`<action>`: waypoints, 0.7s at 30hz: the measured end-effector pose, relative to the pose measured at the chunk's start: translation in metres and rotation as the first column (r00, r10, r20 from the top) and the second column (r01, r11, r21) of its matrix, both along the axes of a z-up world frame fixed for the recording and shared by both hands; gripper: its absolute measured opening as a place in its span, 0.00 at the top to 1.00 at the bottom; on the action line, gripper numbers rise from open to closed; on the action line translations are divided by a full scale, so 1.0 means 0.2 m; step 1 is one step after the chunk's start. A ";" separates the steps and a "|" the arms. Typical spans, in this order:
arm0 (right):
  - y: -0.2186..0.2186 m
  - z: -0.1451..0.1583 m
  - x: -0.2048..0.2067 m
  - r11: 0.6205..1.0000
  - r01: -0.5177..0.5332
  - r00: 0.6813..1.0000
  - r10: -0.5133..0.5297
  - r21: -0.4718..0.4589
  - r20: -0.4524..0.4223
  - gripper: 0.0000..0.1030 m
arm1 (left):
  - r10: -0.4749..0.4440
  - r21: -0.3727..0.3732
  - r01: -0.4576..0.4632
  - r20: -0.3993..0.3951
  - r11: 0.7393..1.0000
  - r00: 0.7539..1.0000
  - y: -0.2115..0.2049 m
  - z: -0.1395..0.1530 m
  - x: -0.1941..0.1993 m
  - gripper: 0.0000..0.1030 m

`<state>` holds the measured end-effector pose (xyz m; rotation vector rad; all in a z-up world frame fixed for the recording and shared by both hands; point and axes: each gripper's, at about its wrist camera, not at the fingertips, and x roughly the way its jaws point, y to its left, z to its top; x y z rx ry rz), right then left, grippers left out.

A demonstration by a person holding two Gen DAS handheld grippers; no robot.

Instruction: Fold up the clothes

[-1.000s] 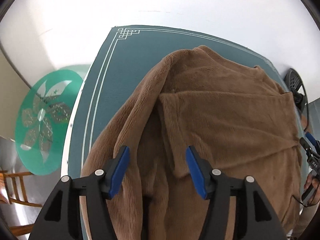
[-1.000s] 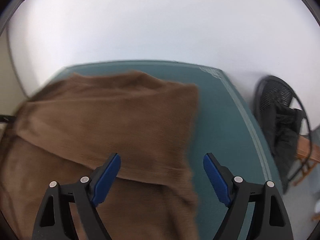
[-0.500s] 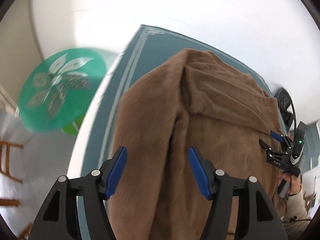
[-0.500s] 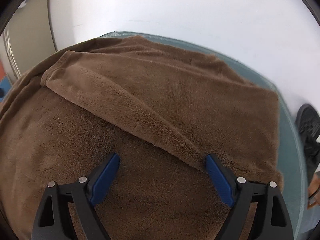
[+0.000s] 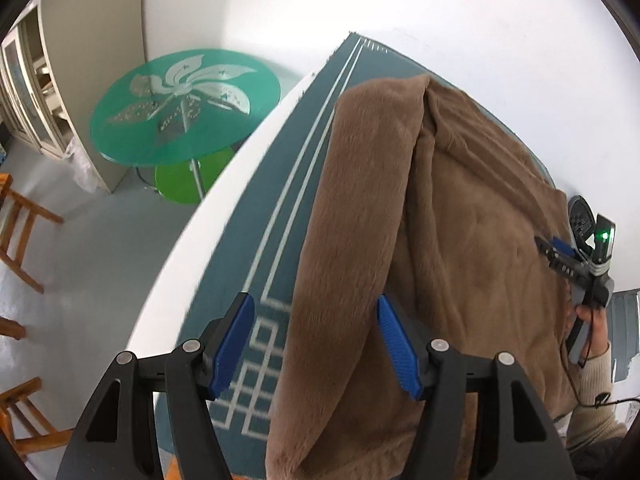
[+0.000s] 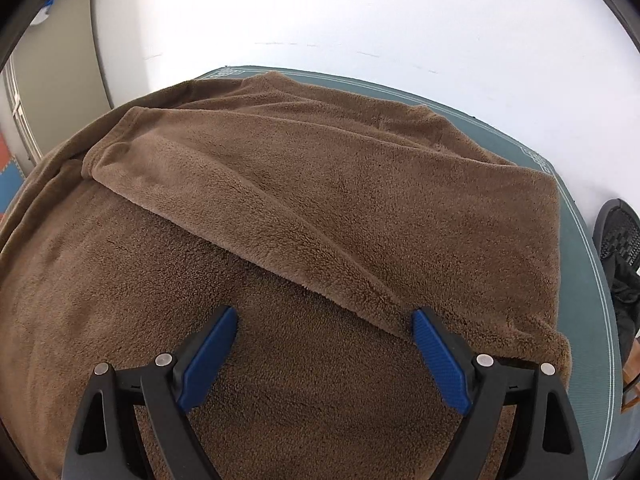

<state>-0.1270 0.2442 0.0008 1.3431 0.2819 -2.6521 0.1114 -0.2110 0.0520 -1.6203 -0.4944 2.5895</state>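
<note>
Since a second ago the left tool [image 5: 316, 340] has swung sideways toward the garment's left edge, so the patterned corner of the teal mat [image 5: 256, 344] now shows beneath it, and the right tool [image 6: 324, 350] has come in over the middle of the cloth. Both tools stand open with nothing pinched: the left one straddles the outer fold of the brown fleece garment [image 5: 460, 240], the right one hovers above its lower layer, its right pad just beside the diagonal edge of a folded-over flap. The garment [image 6: 320, 184] lies spread on the bench, covering most of the mat. Farther off, the left view catches the person's hand [image 5: 592, 320] holding the right tool, and beyond the bench's white rim stands a round green glass table [image 5: 184, 108].
</note>
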 end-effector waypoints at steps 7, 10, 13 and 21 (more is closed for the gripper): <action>0.01 -0.01 -0.02 1.000 -0.001 1.000 0.001 -0.010 -0.001 0.12 | -0.017 -0.093 0.017 0.003 0.995 1.000 0.09 -0.03 -0.02 0.58; 0.01 -0.01 -0.01 1.000 0.001 1.000 -0.001 -0.011 -0.002 0.12 | -0.002 -0.128 0.001 -0.004 0.992 1.000 0.08 -0.02 -0.03 0.83; 0.01 -0.01 -0.01 1.000 0.004 1.000 -0.004 -0.012 -0.003 0.12 | 0.059 -0.138 -0.067 -0.061 0.988 0.996 0.00 0.07 -0.05 0.86; 0.01 -0.01 -0.01 1.000 0.009 1.000 -0.009 -0.010 -0.004 0.12 | 0.259 -0.122 -0.290 -0.219 0.949 0.941 -0.40 0.39 -0.17 0.87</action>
